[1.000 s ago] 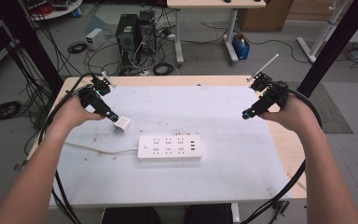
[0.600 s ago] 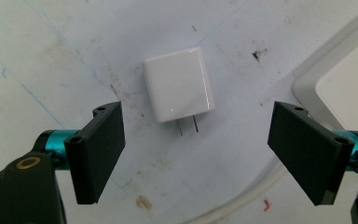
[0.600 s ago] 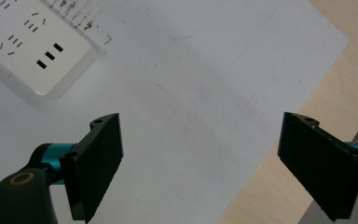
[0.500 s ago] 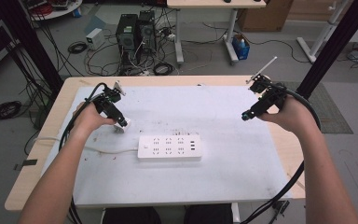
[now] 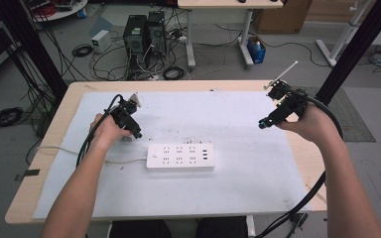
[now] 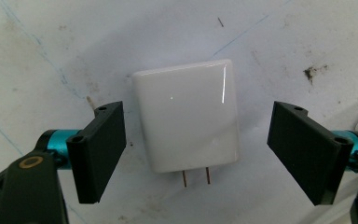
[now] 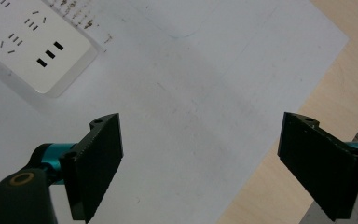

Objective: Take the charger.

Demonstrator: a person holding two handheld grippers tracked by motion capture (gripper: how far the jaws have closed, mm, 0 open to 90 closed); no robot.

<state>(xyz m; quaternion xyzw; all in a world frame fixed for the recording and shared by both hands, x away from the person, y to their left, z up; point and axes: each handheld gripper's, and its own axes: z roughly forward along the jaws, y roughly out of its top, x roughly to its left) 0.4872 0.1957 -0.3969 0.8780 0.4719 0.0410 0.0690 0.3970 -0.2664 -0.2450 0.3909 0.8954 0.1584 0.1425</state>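
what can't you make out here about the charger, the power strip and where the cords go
- Charger: in the high view the left gripper and hand cover it.
- Power strip: the right gripper view's top left edge cuts it off; its socket markings are too small in the high view.
- Strip's cord: passes under the left forearm, then off the table's left edge; its plug end is hidden.

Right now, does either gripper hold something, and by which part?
Nothing is held. The left gripper has been closing its jaws around the glossy white square plug adapter, but gaps remain at both sides. The right gripper is open above the white mat.
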